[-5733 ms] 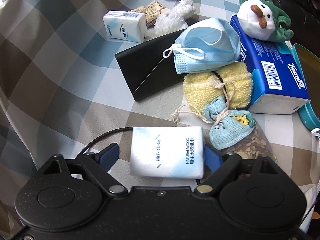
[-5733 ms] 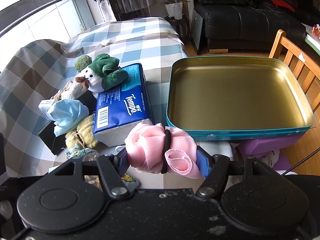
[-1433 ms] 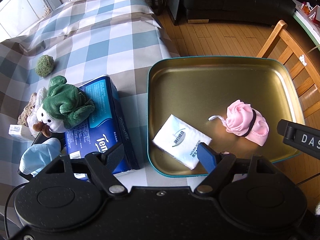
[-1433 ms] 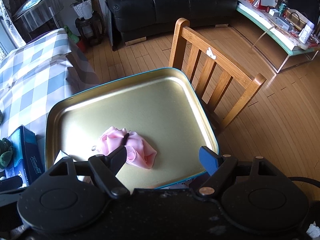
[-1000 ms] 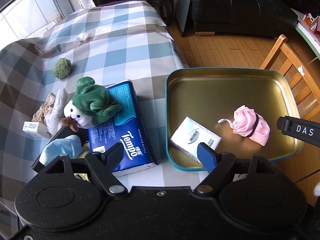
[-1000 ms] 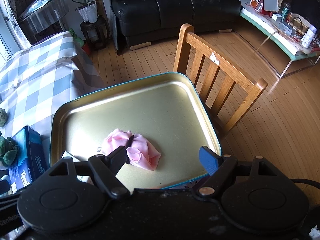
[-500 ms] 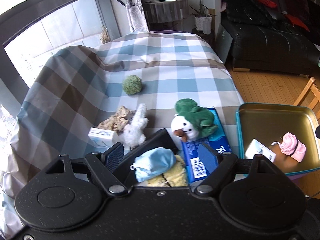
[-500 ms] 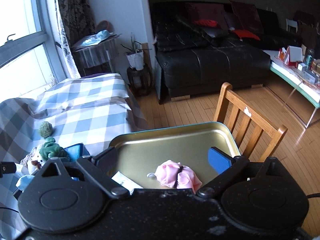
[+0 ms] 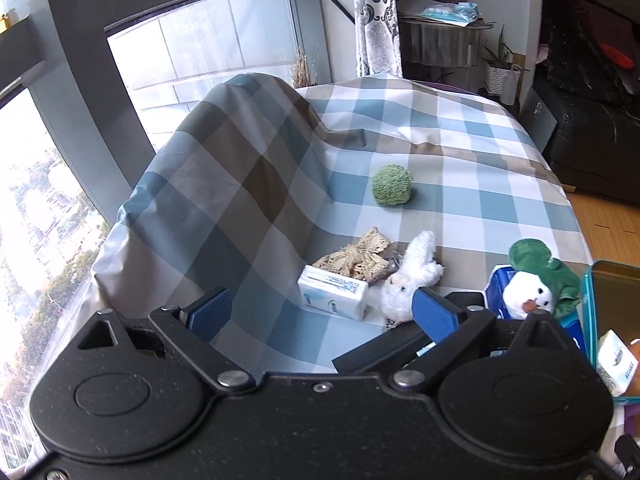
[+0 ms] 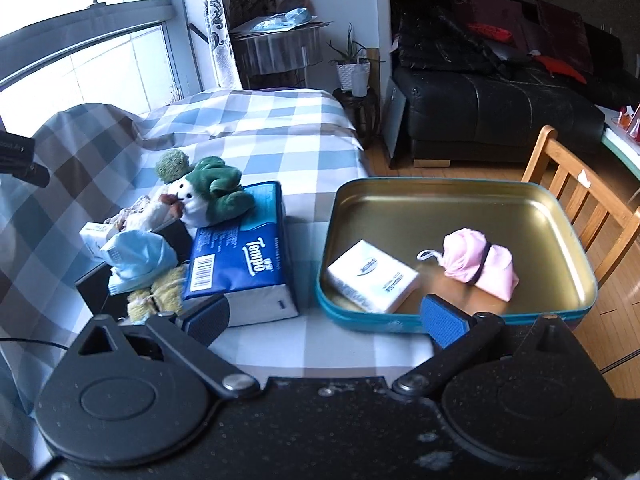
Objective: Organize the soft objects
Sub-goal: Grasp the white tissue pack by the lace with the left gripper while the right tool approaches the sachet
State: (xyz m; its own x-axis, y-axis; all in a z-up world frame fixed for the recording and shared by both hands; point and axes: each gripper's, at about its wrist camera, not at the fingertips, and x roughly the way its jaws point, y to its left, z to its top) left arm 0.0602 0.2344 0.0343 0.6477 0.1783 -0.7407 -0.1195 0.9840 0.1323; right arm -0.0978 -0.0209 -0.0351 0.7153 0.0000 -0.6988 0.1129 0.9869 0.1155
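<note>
A teal tin tray (image 10: 460,186) holds a white tissue pack (image 10: 372,276) and a pink cloth bundle (image 10: 476,260). My right gripper (image 10: 326,320) hovers in front of the tray, jaws opening, nothing between them. Left of the tray lie a blue Tempo pack (image 10: 240,260), a green-and-white plush (image 10: 208,196), a blue face mask (image 10: 140,256) and a yellow cloth (image 10: 160,296). My left gripper (image 9: 322,314) hangs above the checked cloth, jaws opening and empty. Beyond it sit a small tissue pack (image 9: 332,292), a white plush (image 9: 412,276), a beige lace cloth (image 9: 356,258) and a green ball (image 9: 392,184).
A black flat box (image 10: 100,284) lies under the mask. A wooden chair (image 10: 580,200) stands right of the tray, a black sofa (image 10: 500,112) behind it. A large window (image 9: 60,160) runs along the left of the table.
Both grippers have drawn back from the tray and swung left, and their jaws stand wider. The tissue pack and pink bundle stay in the tray.
</note>
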